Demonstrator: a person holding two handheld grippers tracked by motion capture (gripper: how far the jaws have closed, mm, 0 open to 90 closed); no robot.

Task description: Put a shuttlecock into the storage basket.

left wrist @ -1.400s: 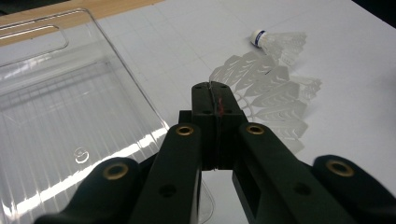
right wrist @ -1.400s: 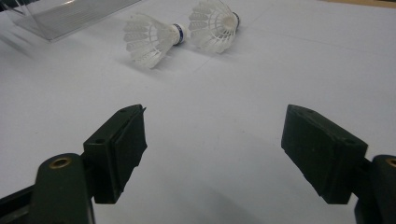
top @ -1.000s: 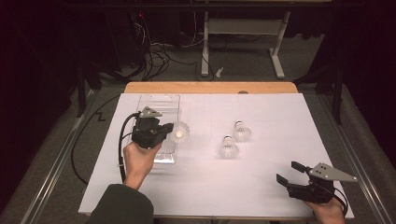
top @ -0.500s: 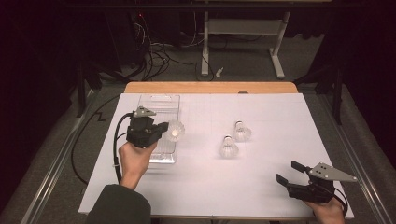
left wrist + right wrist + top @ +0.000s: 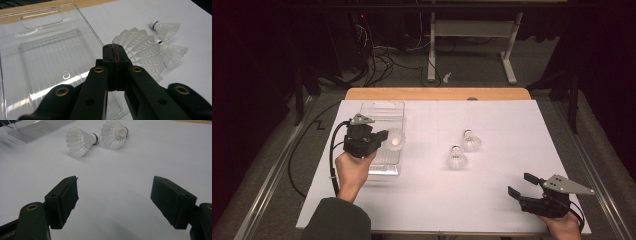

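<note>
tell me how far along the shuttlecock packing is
Nothing looks packed so far: the clear tray holds no shuttlecocks. In hand: the left gripper, jaws pinched on the feather edge of one shuttlecock, holds it at the tray's right edge. Left to do: two shuttlecocks lie on the white table sheet, apart from the tray. The right gripper sits open and empty near the front corner.

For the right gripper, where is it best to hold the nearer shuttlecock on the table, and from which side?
Probably at its cork end, just behind the blue band. The nearer shuttlecock lies on its side with its cork toward the other shuttlecock, so the right gripper, jaws open, should come from above, jaws across the cork. The feather skirt is wide and looks easy to crush.
</note>
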